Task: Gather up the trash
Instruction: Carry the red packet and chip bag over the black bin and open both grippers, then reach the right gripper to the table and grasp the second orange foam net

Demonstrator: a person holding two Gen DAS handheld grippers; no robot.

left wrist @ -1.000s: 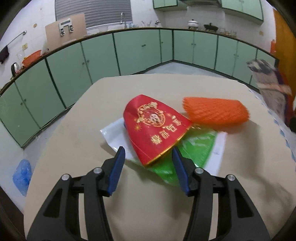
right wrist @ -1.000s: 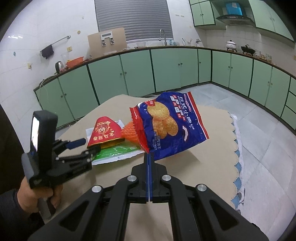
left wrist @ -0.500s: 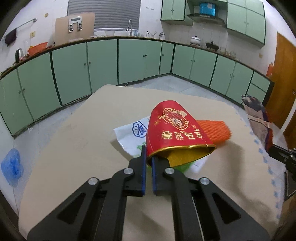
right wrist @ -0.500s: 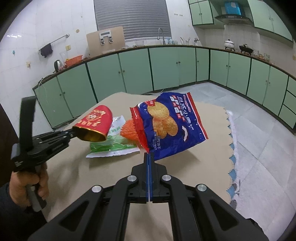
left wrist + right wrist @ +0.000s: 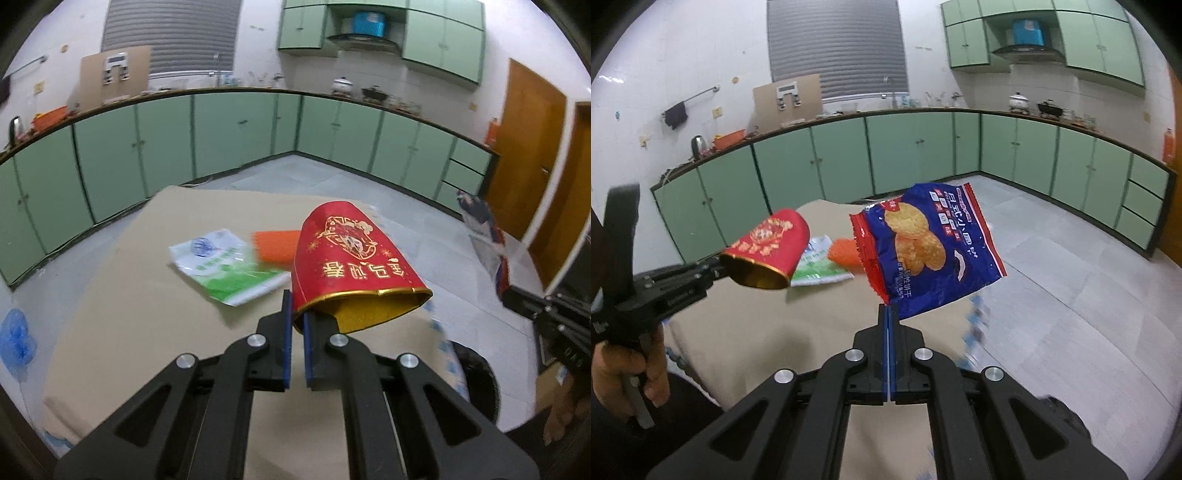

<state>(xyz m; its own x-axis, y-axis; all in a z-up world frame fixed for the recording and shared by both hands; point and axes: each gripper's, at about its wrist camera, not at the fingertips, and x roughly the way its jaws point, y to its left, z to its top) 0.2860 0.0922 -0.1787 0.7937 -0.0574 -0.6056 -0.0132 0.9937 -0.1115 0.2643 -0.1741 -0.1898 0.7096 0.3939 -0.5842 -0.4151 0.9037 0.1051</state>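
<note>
1. The left gripper (image 5: 296,314) is squeezed tight on the rim of a red paper cup (image 5: 351,258). The cup has gold pictures outside and gold inside. It hangs in the air above the table (image 5: 147,295), with its open end toward the camera. Pinching just the rim is enough, I think, because the cup is so light.
2. In the right view, a hand (image 5: 624,373) holds the left gripper's handle at the left edge.
3. Two bits of trash are on the table, past the cup. One is a white and green plastic bag (image 5: 225,269), lying flat. Touching it at its far side is an orange foam net (image 5: 275,245). Both wait to be picked up.
4. The right gripper (image 5: 888,314) is shut all the way on the bottom corner of a blue cookie bag (image 5: 931,247). The bag sticks up and leans right, in the air. Only a thin corner is held, so it could slip out if shaken hard.
5. Both grippers are full, so I think the cup and the bag must be dropped somewhere first.
6. A dark round thing (image 5: 476,380) sits low by the table's right edge. It may be a bin, but I cannot tell.
7. Green cabinets (image 5: 905,151) run along the walls, far from the table. Nothing blocks the way.
</note>
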